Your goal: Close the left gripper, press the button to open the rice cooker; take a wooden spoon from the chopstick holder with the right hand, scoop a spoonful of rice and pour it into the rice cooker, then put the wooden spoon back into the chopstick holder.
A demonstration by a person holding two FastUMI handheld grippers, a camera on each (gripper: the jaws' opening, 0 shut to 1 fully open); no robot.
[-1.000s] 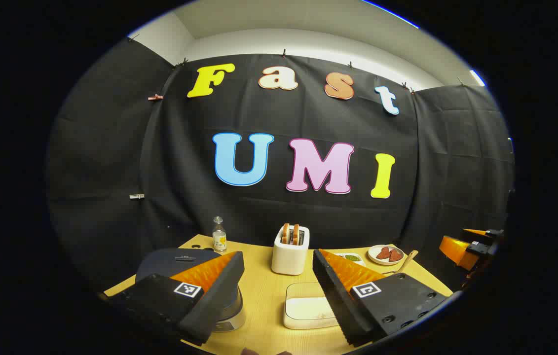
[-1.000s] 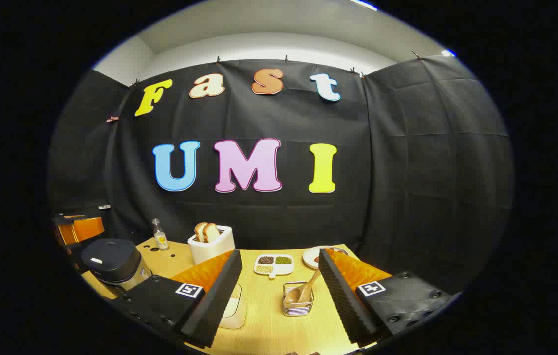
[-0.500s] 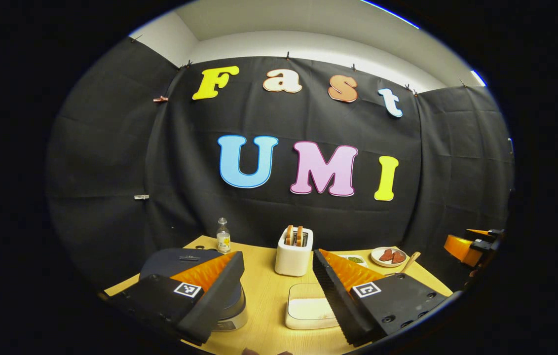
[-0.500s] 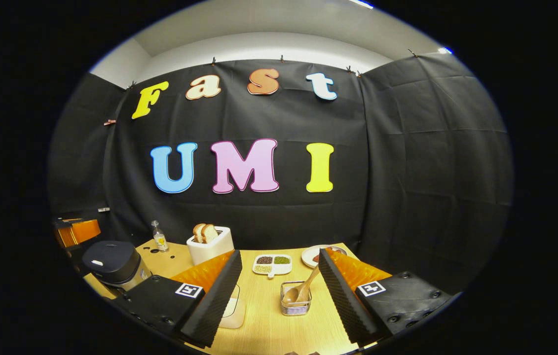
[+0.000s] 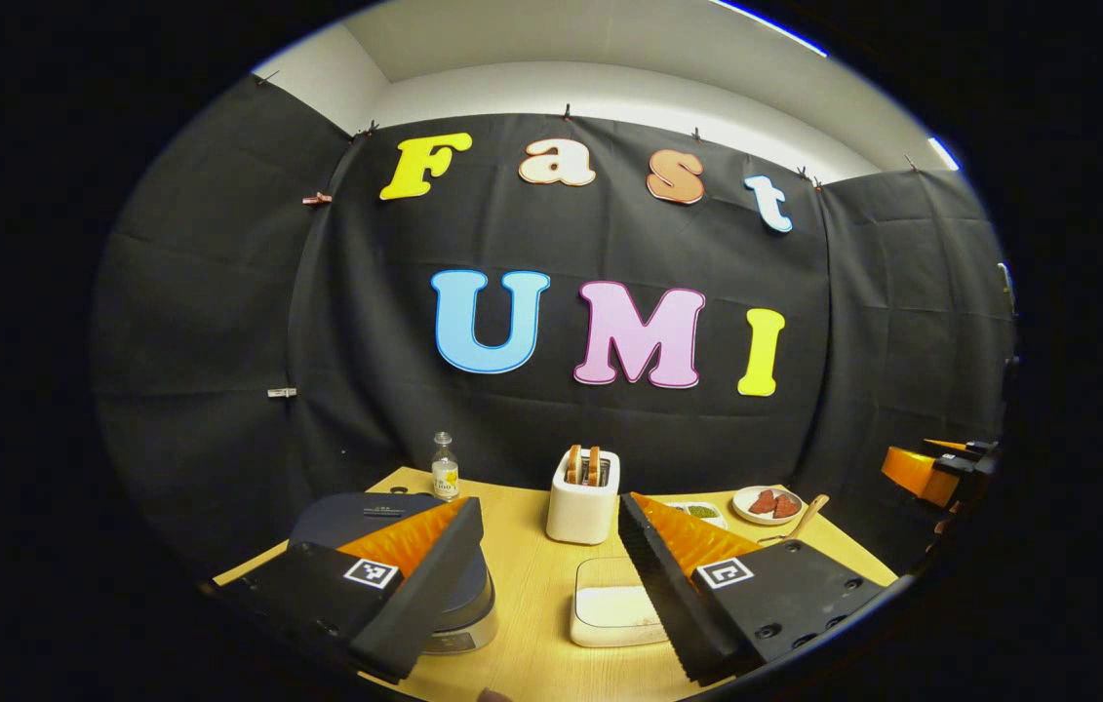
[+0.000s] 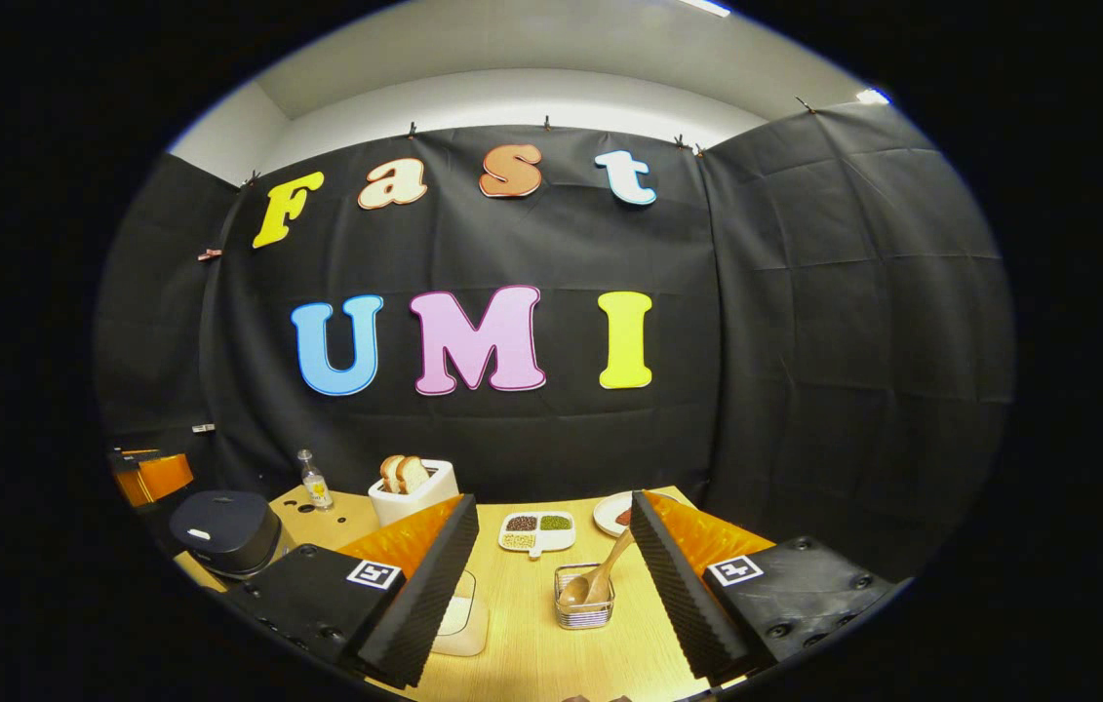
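Note:
The dark-lidded rice cooker (image 5: 366, 512) stands shut at the table's left, partly behind my left finger; it also appears as the rice cooker (image 6: 224, 526) at the left of the right gripper view. My left gripper (image 5: 551, 575) is open and holds nothing, above the table's front. A white rice container (image 5: 610, 609) lies between its fingers. A wire chopstick holder (image 6: 583, 597) holds the wooden spoon (image 6: 602, 575), leaning right. My right gripper (image 6: 551, 575) is open and empty, short of the holder. The other gripper (image 5: 931, 468) shows orange at the far right.
On the wooden table (image 6: 531, 663) stand a white toaster (image 5: 582, 502) with bread, a small bottle (image 5: 445, 468), a divided dish of beans (image 6: 536, 531) and a plate (image 5: 768, 505) with red pieces. The black cloth wall closes the back.
Both views have shifted slightly: the rice cooker sits a little further right in the left gripper view, and the holder appears a bit lower in the right gripper view. Both grippers stay open.

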